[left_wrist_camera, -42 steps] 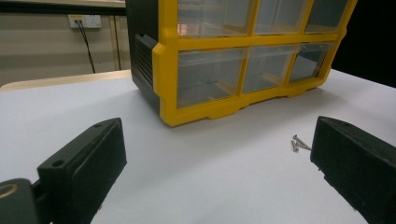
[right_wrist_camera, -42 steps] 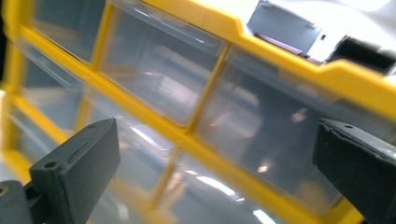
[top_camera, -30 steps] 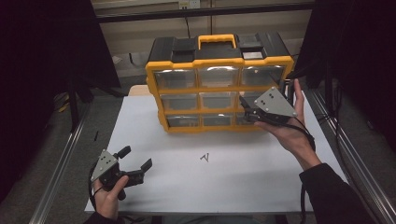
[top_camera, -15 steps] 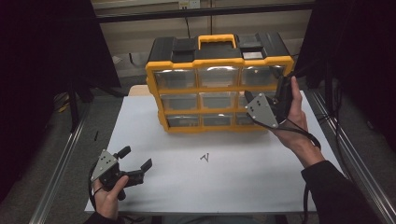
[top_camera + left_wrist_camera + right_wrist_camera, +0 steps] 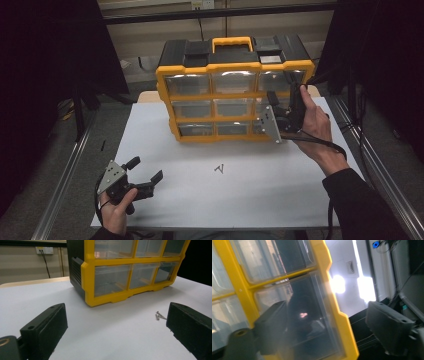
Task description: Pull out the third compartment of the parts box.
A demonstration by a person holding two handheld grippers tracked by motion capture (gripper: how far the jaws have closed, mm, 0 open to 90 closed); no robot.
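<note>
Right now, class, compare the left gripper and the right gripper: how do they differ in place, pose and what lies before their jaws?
The left gripper sits low over the white table, far from the organizer; the right gripper is raised against the organizer's right edge. The left gripper's jaws stand wide with nothing between them; the right gripper's jaws straddle the yellow frame and have just been closing. The left gripper points toward the screws; the right faces a clear drawer. Both have black jaws and are hand-held.

White table (image 5: 165, 145), beige wall (image 5: 150, 35) behind, grey floor (image 5: 45, 165)
</note>
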